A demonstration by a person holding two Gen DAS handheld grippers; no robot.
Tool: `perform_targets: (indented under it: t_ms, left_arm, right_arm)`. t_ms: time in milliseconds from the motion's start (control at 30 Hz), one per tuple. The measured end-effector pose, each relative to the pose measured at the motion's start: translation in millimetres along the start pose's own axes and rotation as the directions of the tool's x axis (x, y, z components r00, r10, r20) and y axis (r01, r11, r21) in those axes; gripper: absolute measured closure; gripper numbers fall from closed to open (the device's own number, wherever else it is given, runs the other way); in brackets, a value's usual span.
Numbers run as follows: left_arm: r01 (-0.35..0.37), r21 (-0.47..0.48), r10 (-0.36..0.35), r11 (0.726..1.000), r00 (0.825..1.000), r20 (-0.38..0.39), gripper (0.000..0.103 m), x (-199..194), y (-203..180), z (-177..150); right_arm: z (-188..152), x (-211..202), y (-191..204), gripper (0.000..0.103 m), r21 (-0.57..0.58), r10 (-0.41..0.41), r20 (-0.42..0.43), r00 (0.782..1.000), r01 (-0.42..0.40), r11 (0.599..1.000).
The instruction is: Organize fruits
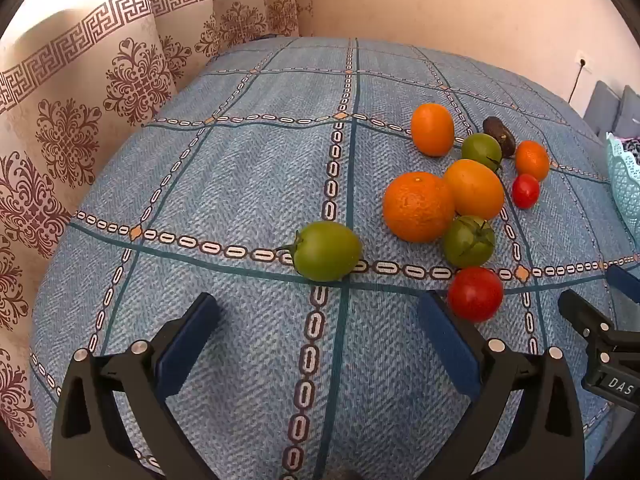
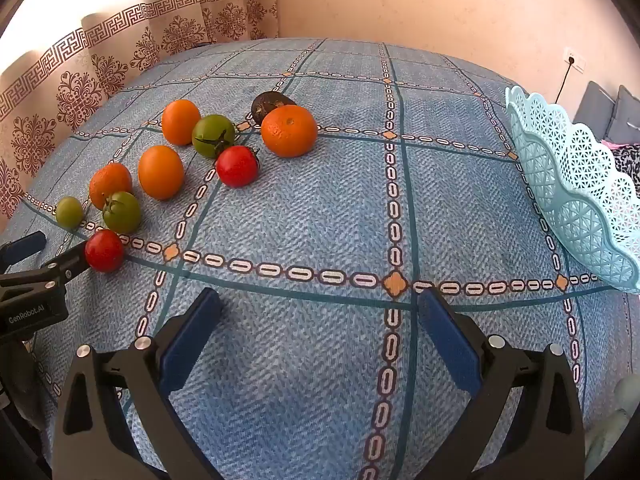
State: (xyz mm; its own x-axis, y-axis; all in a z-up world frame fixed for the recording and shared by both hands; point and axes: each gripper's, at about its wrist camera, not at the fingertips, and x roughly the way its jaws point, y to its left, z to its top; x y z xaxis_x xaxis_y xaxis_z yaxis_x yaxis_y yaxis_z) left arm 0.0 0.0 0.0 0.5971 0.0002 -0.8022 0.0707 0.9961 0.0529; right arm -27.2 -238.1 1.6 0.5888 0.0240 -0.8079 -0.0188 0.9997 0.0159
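left wrist view: both tongs (image 1: 320,312) (image 2: 320,308) wide, empty; red tomato (image 1: 475,294) beside left.

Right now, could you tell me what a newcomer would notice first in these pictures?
Probably the cluster of orange, green and red fruits lying loose on the blue patterned tablecloth, left of centre in the right wrist view. Next, the pale blue lattice basket at the table's right edge, and both grippers, left gripper and right gripper, open and empty.

Fruits (image 2: 160,172) cluster left on the tablecloth (image 2: 320,208); basket (image 2: 576,200) right, seemingly at its edge.
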Motion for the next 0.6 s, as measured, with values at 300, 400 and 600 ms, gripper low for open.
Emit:
perform_targets:
  t_ms: [300, 400, 600]
  left_arm:
    - [-0.001, 0.001, 0.001, 1.000, 1.000, 0.002, 0.005, -0.1, 0.0, 0.0]
    - [-0.002, 0.001, 0.002, 1.000, 1.000, 0.003, 0.005, -0.1, -0.1, 0.0]
    - [-0.002, 0.001, 0.002, 1.000, 1.000, 0.003, 0.005, -0.1, -0.1, 0.0]
  right_arm:
    - [0.0, 0.0, -0.2, 0.002, 0.002, 0.002, 0.000, 1.000, -0.002, 1.000]
    - [0.0, -0.1, 0.0, 0.002, 0.002, 0.002, 0.000, 1.000, -0.002, 1.000]
    - [0.0, -0.1, -0.2, 0.002, 0.002, 0.002, 0.000, 1.000, -0.002, 1.000]
